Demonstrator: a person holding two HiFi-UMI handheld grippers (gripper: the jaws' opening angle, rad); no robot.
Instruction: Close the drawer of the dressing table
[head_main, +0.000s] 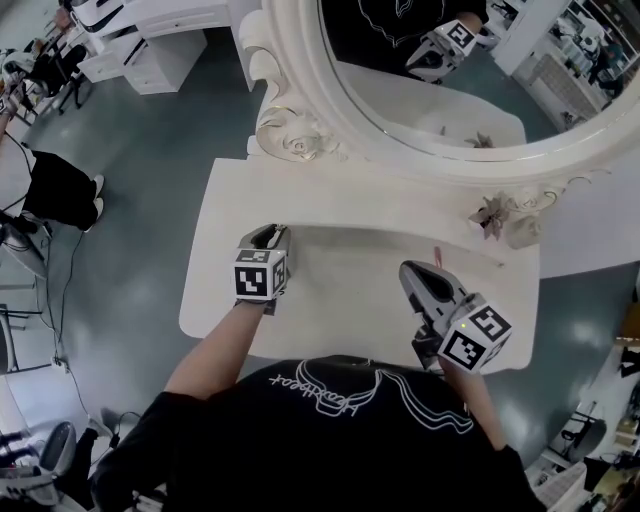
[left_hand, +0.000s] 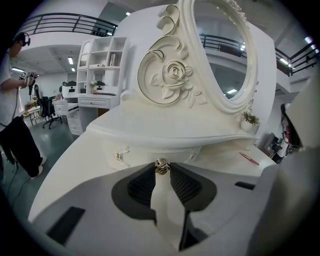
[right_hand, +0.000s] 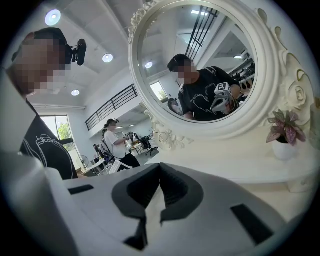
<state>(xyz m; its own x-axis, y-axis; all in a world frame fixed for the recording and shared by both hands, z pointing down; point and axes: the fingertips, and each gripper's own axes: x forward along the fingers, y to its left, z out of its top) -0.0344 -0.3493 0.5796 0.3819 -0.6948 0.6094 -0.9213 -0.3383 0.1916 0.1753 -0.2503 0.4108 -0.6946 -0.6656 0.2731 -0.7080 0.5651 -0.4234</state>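
Observation:
The white dressing table carries a raised shelf under its oval mirror. Small drawers sit below that shelf. In the left gripper view a small gold knob on the middle drawer front lies pinched between the jaw tips. My left gripper is shut on this knob, right at the shelf's front edge. I cannot tell how far the drawer stands out. My right gripper hovers over the tabletop's right part, shut, with nothing between its pads.
A second knob sits on the drawer to the left. A thin pink stick lies on the tabletop. A small potted plant stands on the shelf's right end. A person stands far left.

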